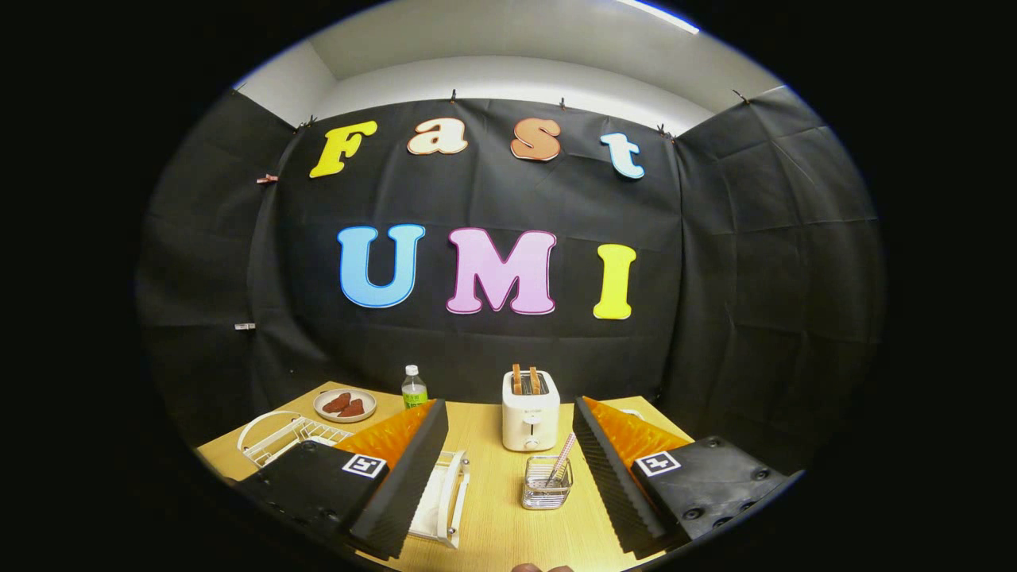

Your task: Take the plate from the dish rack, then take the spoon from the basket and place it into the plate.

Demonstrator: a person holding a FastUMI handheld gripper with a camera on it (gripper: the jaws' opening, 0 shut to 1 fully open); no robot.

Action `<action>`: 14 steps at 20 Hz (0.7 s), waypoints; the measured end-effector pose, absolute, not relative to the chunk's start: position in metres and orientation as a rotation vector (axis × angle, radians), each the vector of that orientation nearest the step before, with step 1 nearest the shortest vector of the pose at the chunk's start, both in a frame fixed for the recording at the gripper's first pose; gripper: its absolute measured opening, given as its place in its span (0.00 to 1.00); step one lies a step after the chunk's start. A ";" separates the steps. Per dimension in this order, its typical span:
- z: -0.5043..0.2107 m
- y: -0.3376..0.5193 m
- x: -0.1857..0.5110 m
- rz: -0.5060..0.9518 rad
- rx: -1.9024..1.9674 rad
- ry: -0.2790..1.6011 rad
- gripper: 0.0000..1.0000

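Your desk [493, 485] shows a matt, light wood-grain surface. The dish rack [290, 437] is coated wire with a smooth finish; the basket [547, 482] is bare glossy metal wire. The toaster [530, 413] has a smooth plastic-looking shell. Your gripper [508, 469] stands with jaws apart, their inner pads [608, 469] ridged and matt.

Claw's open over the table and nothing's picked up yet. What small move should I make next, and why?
Probably swing the claw toward the dish rack by its left finger and lower it onto the white plate standing there. It holds nothing, and the plate comes first; the spoon in the basket just ahead can wait.
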State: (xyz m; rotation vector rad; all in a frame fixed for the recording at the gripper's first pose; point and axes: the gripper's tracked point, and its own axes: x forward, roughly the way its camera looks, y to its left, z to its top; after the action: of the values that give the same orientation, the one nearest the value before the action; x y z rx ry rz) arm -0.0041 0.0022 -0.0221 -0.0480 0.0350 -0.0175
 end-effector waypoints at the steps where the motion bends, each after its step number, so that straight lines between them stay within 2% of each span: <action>1: -0.024 0.003 -0.003 -0.015 -0.043 0.045 0.97; 6: -0.027 0.011 0.008 0.015 -0.079 0.064 0.97; 14: -0.055 0.067 0.056 0.121 -0.082 0.236 0.98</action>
State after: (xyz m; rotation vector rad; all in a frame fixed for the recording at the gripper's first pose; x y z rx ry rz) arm 0.0563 0.0670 -0.0547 -0.0822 0.2362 0.1213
